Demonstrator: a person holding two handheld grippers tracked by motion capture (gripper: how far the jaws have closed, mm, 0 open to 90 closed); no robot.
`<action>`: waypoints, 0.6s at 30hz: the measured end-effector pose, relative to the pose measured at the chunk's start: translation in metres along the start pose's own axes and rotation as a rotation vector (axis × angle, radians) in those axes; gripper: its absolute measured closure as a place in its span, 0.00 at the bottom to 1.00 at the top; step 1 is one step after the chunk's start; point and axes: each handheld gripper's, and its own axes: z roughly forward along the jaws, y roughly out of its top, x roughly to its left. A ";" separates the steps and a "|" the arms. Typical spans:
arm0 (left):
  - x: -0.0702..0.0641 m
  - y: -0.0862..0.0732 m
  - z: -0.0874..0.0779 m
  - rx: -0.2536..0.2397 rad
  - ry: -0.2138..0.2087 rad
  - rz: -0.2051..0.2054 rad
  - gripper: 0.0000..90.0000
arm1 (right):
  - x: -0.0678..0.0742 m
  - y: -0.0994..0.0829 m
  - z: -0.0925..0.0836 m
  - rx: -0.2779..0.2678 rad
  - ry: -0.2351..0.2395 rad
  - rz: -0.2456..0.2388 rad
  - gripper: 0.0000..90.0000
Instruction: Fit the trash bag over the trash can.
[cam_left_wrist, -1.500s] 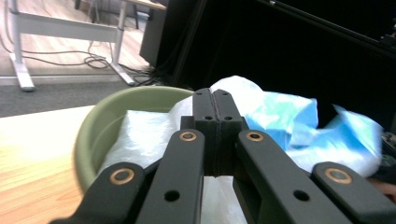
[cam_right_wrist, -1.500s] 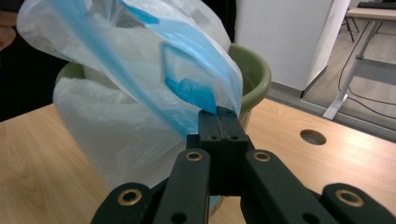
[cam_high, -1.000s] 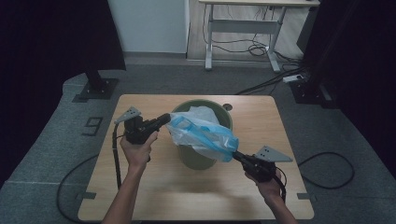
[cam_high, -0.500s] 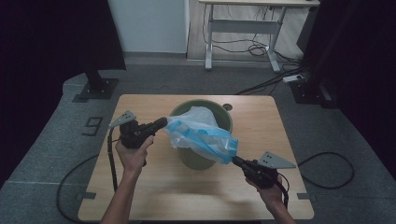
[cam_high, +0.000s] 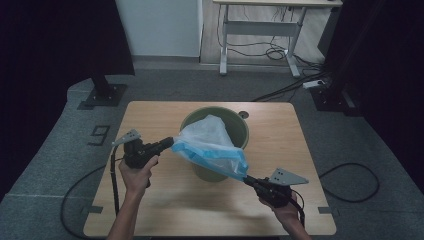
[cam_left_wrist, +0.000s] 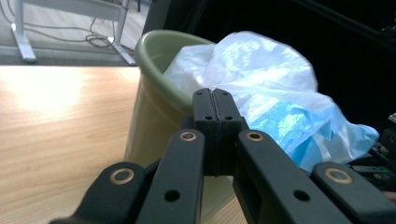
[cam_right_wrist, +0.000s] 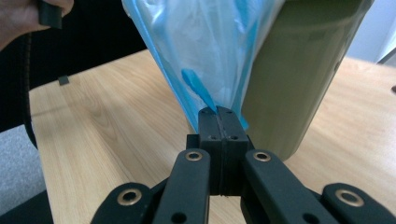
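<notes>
A pale blue plastic bag (cam_high: 212, 145) stretches across the top of a green bin (cam_high: 235, 120) standing mid-table. My left gripper (cam_high: 170, 144) is shut on the bag's left edge, beside the bin's left wall. My right gripper (cam_high: 247, 179) is shut on the bag's lower right corner, in front of the bin and lower than the left one. In the left gripper view the closed jaws (cam_left_wrist: 215, 100) pinch the bag (cam_left_wrist: 261, 79) against the bin's rim (cam_left_wrist: 159, 51). In the right gripper view the jaws (cam_right_wrist: 218, 114) clamp the bag's blue edge (cam_right_wrist: 205, 56), with the bin (cam_right_wrist: 299, 70) right behind.
The wooden table (cam_high: 150, 210) has bare room in front of and to both sides of the bin. A small round hole (cam_high: 243, 114) sits behind the bin. Cables trail from both grippers off the table's front. A desk frame (cam_high: 260, 30) stands far behind.
Both grippers have moved toward the table's front and slightly outward, pulling the bag flatter and lower over the bin. Both grips hold.
</notes>
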 end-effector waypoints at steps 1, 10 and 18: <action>0.001 -0.001 0.001 0.003 0.004 -0.004 1.00 | -0.001 -0.002 0.002 0.008 -0.001 0.003 0.99; 0.007 -0.005 0.008 0.027 0.026 -0.009 1.00 | -0.005 -0.011 0.011 0.032 0.008 0.016 0.93; 0.009 -0.003 0.005 0.023 0.031 -0.015 1.00 | -0.026 -0.005 -0.019 -0.014 -0.098 0.021 0.77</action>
